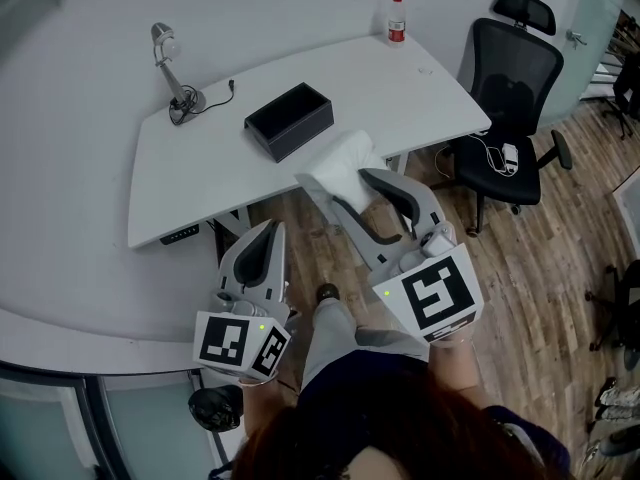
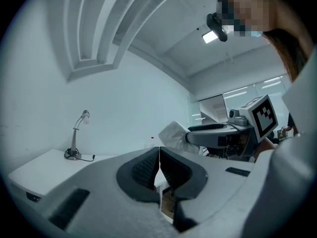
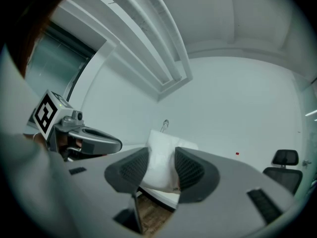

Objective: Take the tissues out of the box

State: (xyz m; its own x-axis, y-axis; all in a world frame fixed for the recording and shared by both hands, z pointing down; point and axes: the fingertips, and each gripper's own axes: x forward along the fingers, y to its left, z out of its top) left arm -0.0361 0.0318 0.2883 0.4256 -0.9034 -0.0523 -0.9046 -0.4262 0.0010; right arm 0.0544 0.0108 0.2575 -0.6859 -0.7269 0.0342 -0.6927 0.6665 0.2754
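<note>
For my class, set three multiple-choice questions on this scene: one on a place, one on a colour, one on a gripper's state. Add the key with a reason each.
1. Where does the black box stand? A) on the white desk B) on the floor C) on the chair
2. What colour is the cap of the bottle? A) blue B) red C) green
3. What state is the right gripper in? A) open, empty B) shut on the lamp C) shut on the tissues
Key: 1 A, it sits on the desktop; 2 B, the cap shows red; 3 C, its pads press the white tissues from both sides.
</note>
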